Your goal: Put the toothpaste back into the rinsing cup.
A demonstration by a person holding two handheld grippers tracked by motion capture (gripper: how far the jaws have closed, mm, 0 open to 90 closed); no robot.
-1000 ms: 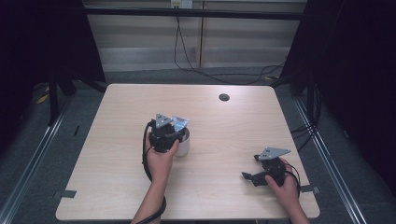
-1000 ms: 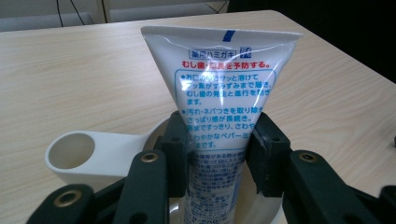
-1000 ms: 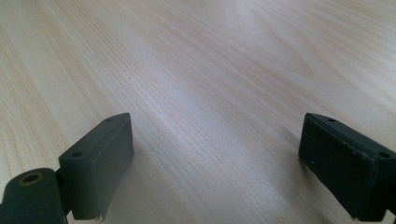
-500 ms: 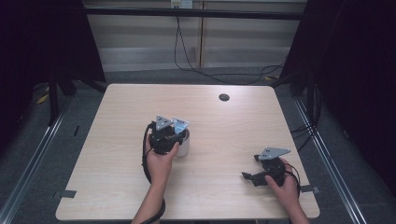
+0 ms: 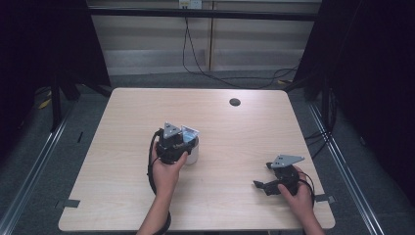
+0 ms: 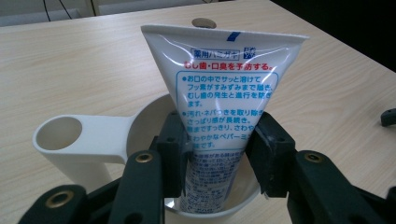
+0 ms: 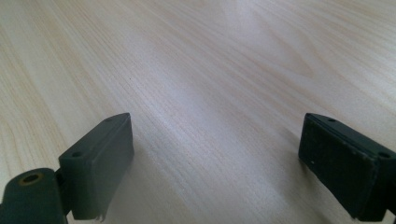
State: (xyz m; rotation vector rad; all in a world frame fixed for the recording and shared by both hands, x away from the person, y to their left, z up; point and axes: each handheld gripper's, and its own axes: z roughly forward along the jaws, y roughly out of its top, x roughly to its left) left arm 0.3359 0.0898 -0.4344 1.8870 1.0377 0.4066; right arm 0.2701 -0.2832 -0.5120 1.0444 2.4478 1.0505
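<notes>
The toothpaste tube [image 6: 219,107] stood upright in my white cup [image 6: 140,123], crimped flat end up, blue and red print facing me, its lower part down inside the cup's bowl. That cup sat a little left of the middle of the counter [image 5: 122,122], and from above the tube's top edge [image 5: 190,132] peeked out just past my left claw [image 5: 177,147]. The cup had a side holder with a round hole [image 6: 58,133] sticking out to the left in the left gripper view.

My left claw [image 6: 217,154] straddled the tube, one black pad on each side of it at the cup's rim. The jaws had just been easing open, and the tube was between them; the pads sat right against its sides, though whether they pressed or only touched I could not tell. My left hand [image 5: 166,171] was wrapped round the claw's body from the near side.

Over on the near right of the counter, well apart from the cup, my right claw [image 5: 266,185] rested low in my right hand [image 5: 298,193]. In the right gripper view its jaws gaped wide [image 7: 215,163] with bare wood grain between them, gripping nothing.

Far off, near the counter's far edge, sat a small dark round grommet [image 5: 235,102].
</notes>
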